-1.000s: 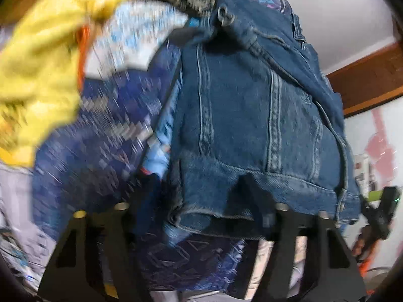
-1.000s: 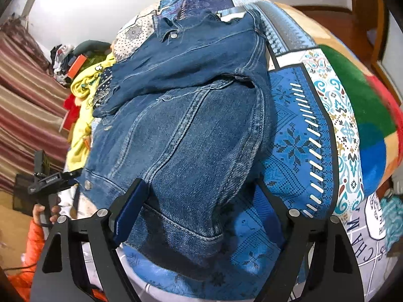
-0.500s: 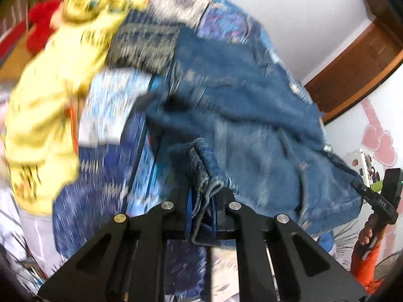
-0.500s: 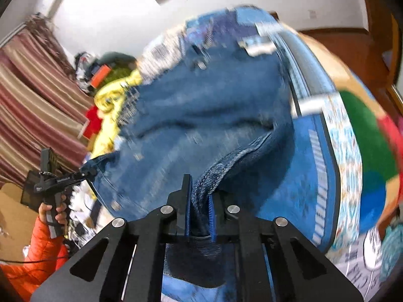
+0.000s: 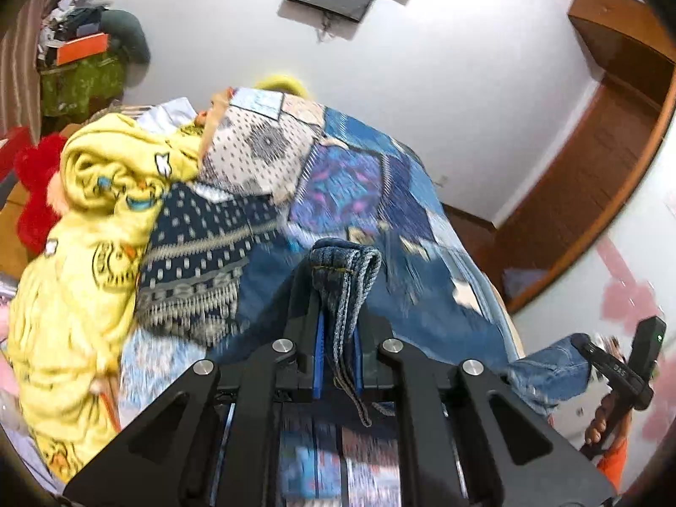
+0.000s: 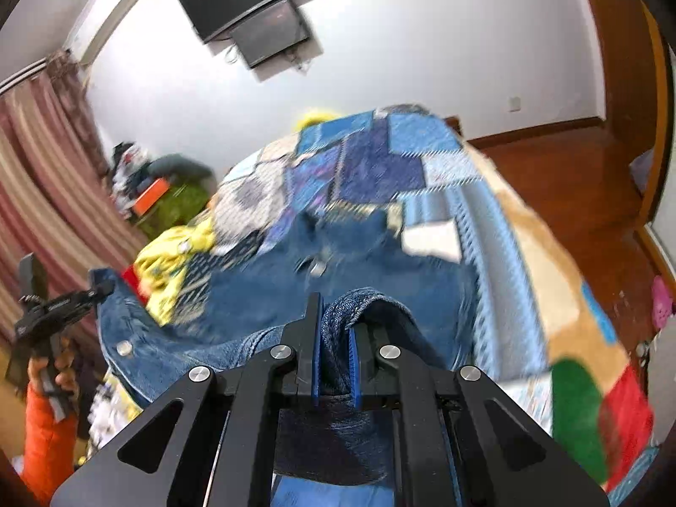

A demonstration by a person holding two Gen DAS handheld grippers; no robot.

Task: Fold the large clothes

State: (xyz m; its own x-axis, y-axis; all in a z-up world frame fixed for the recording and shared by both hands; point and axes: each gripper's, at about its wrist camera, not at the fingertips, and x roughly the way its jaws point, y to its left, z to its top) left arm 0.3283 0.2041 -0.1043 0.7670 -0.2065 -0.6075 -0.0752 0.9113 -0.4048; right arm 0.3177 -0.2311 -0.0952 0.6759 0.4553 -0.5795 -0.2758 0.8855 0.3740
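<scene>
A blue denim jacket point(image 6: 270, 295) lies on a patchwork bedspread point(image 6: 380, 160). My left gripper point(image 5: 338, 291) is shut on a folded hem of the denim jacket point(image 5: 344, 266), lifted above the bed. My right gripper point(image 6: 336, 325) is shut on the other hem corner point(image 6: 363, 302). In the left wrist view the other gripper point(image 5: 608, 363) shows at right, holding denim. In the right wrist view the other gripper point(image 6: 55, 308) shows at left, holding the jacket's edge.
A yellow printed blanket point(image 5: 84, 253) is heaped on the bed's left side, with a red plush point(image 5: 34, 194) behind it. Screens point(image 6: 253, 12) hang on the white wall. Striped curtains point(image 6: 38, 177) and a cluttered green shelf point(image 6: 169, 198) stand at left. Wooden floor point(image 6: 570, 160) lies at right.
Both grippers closed on the jacket's bottom hem and lifted it up and forward over the jacket; the views tilted up toward the wall.
</scene>
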